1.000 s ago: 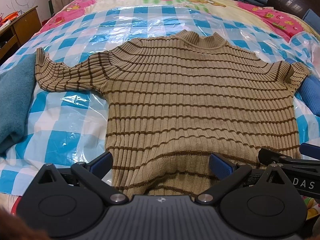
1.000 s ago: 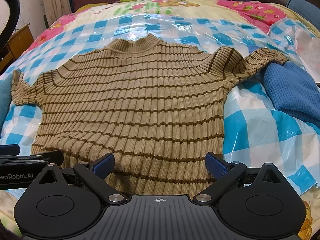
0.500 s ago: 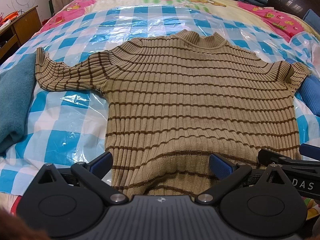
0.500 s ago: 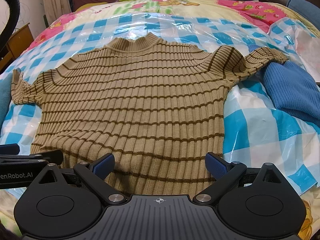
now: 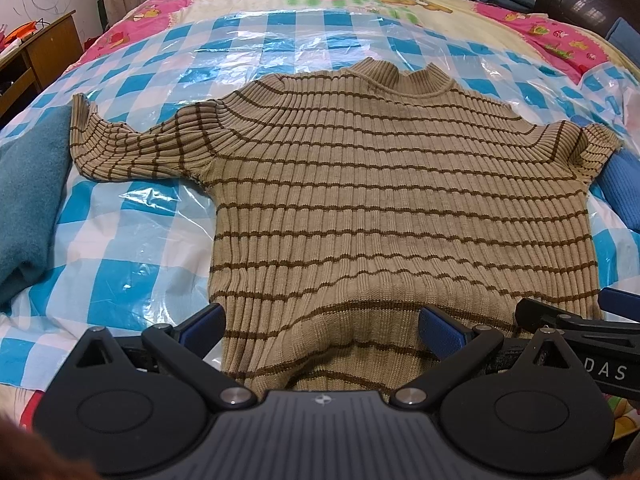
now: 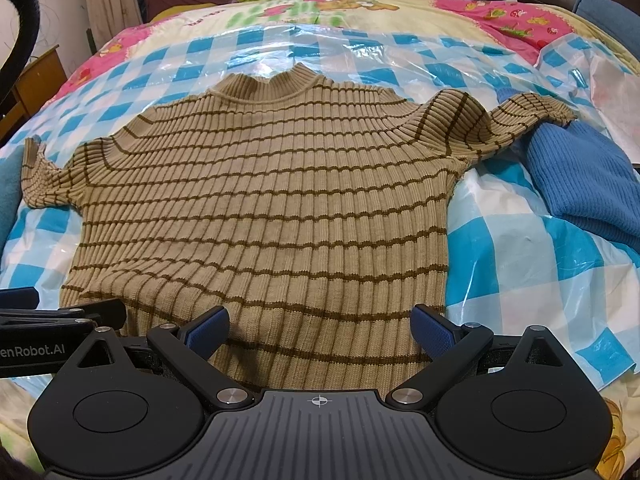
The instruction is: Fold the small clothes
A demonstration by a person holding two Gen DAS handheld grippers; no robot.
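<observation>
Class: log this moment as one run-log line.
striped sweater flat on bed, unfolded | left gripper open at hem | right gripper open at hem

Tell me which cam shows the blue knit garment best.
Right wrist. The blue knit garment fills much of the right side there, ribbing visible, with the striped sweater sleeve lying over its top. Left wrist shows only a sliver at the frame edge.

We see bare checkered sheet [image 5: 120,240] beside the sweater [image 5: 400,208]; teal cloth [image 5: 28,200] and blue knit [image 6: 580,184] crowd its sleeves.
</observation>
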